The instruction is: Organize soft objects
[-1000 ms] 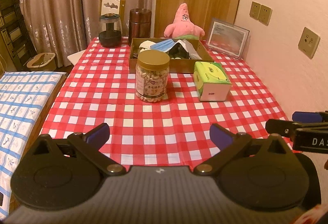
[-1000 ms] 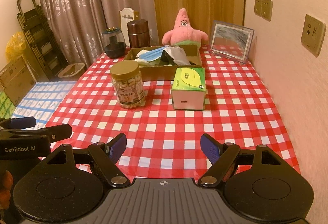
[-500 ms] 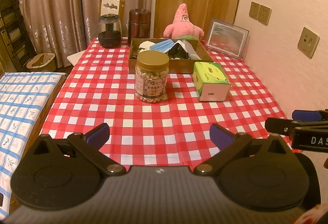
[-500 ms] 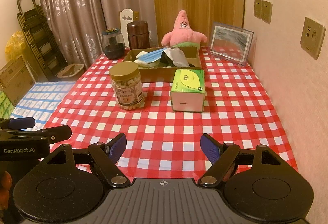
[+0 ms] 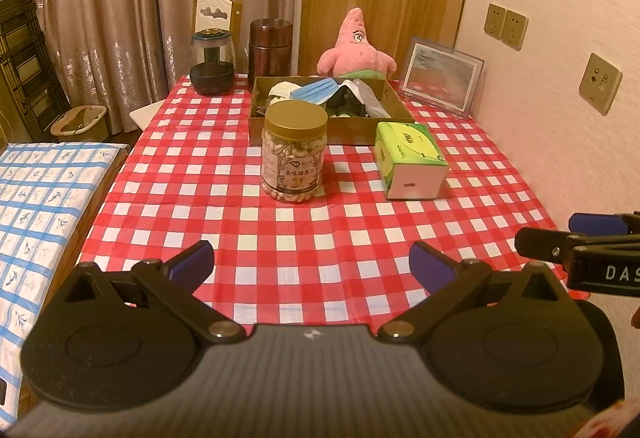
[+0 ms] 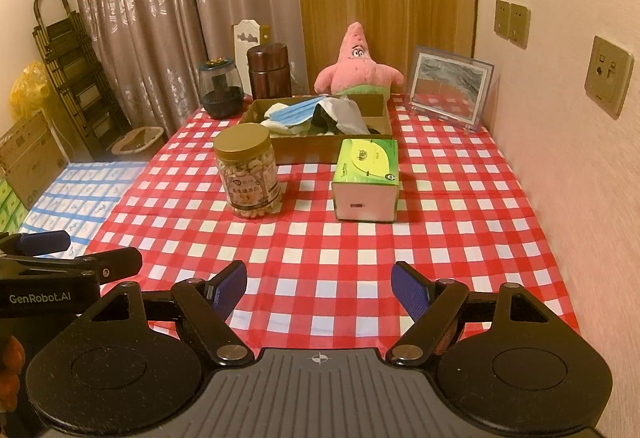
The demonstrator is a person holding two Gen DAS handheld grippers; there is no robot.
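Both claws sit at the near edge of the table (image 6: pixel 460 238), jaws spread wide, nothing between them. Left gripper (image 5: pixel 311 266) and right gripper (image 6: pixel 319 288) both tilt down toward the checked cloth, side by side.

The soft stuff is all at the far end. The cardboard tray (image 6: pixel 316 151) sits across the table's width near the far edge, stuffed w/ a blue face mask (image 6: pixel 298 113) and dark/grey fabric bits. The pink starfish plush (image 6: pixel 357 67) stands upright just behind the tray, right at the far edge, facing the cams. So the plush looks like the loose one that needs to go in the tray imo.

Key relation: plush is straight ahead and well apart from both claws, slightly right of center. Its long axis is vertical. Right hand looks a touch nearer bc the plush lines up more w/ its view. On the way stand the nut jar (image 6: pixel 247 171) left of center and the green tissue box (image 6: pixel 367 177) right of it, both in front of the tray, so the reach has to go over them or btwn them.

Vs a sec ago: basically no change. Same framing, same jaw spread, nothing on the table shifted.
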